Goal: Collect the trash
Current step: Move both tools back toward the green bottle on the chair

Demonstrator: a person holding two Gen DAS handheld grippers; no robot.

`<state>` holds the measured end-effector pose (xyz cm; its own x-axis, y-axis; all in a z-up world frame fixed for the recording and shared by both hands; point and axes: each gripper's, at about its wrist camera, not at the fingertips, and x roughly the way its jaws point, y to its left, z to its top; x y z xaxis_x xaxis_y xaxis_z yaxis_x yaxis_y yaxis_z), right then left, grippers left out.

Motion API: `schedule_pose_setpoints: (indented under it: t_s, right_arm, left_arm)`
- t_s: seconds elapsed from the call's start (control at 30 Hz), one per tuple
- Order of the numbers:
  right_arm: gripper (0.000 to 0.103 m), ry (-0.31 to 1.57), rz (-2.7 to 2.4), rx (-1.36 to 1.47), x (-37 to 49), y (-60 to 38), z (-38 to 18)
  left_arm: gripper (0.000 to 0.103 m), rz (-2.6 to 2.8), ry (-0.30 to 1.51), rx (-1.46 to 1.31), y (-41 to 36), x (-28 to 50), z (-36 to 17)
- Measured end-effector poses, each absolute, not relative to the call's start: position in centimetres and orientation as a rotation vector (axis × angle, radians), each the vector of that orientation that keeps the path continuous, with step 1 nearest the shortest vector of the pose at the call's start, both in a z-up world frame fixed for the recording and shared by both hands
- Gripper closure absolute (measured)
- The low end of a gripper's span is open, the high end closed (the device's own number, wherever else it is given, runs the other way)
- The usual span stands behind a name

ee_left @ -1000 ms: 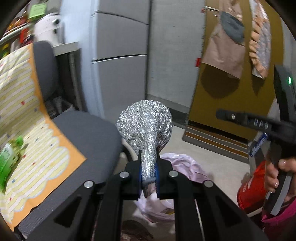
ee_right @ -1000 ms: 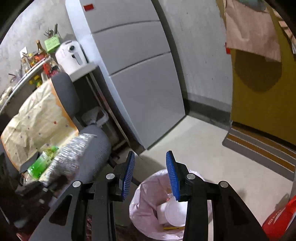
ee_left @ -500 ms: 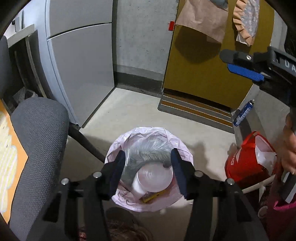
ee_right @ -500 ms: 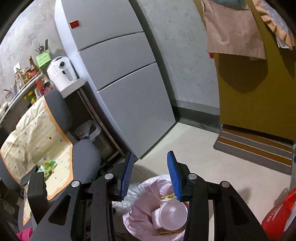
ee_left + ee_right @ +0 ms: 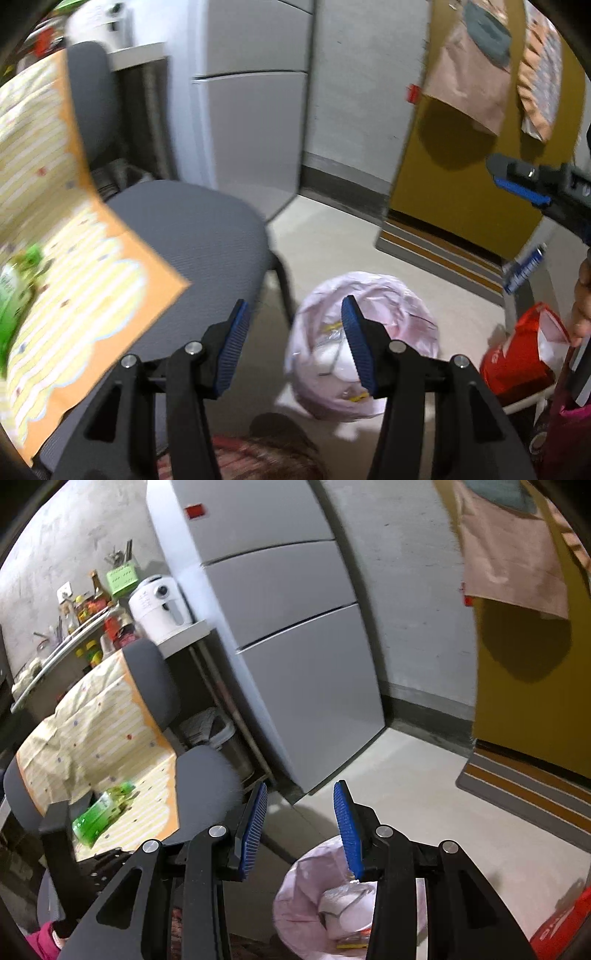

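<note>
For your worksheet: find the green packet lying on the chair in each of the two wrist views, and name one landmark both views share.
Left wrist view: green packet at the far left edge, blurred, on the striped paper.
Right wrist view: green packet at lower left, on the same paper over the chair seat.
Shared landmark: the pink trash bag on the floor.

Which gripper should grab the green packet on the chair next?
Left, probably. The left gripper is open, empty and over the chair seat beside the green packet. The right gripper sits farther off, above the pink trash bag.
</note>
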<state>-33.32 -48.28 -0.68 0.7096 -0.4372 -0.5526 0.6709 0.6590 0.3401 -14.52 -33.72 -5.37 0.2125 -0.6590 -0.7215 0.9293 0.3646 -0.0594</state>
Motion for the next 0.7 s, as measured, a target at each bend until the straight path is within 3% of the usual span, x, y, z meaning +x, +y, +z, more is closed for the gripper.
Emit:
schedule_pose_setpoints:
  t_s: [0.13, 0.2, 0.53, 0.7]
  right_arm:
    - [0.062, 0.499, -0.556, 0.55, -29.3, -46.4, -0.4]
    - [0.056, 0.518, -0.503, 0.519, -27.0, -45.1, 0.0]
    - [0.047, 0.602, -0.279, 0.383, -15.5, -38.3, 1.3]
    - [0.04, 0.648, -0.208, 0.334, -10.2, -35.0, 0.7]
  left_arm:
    - [0.052, -1.058, 0.721, 0.391, -30.0, -12.4, -4.0]
    - [0.049, -0.993, 0.696, 0.365, -27.5, -11.1, -3.1]
    - [0.018, -0.659, 0.638, 0.205, -15.3, -2.7, -1.3]
    - [0.011, -0.548, 0.655, 0.126, -10.1, 1.9, -1.7]
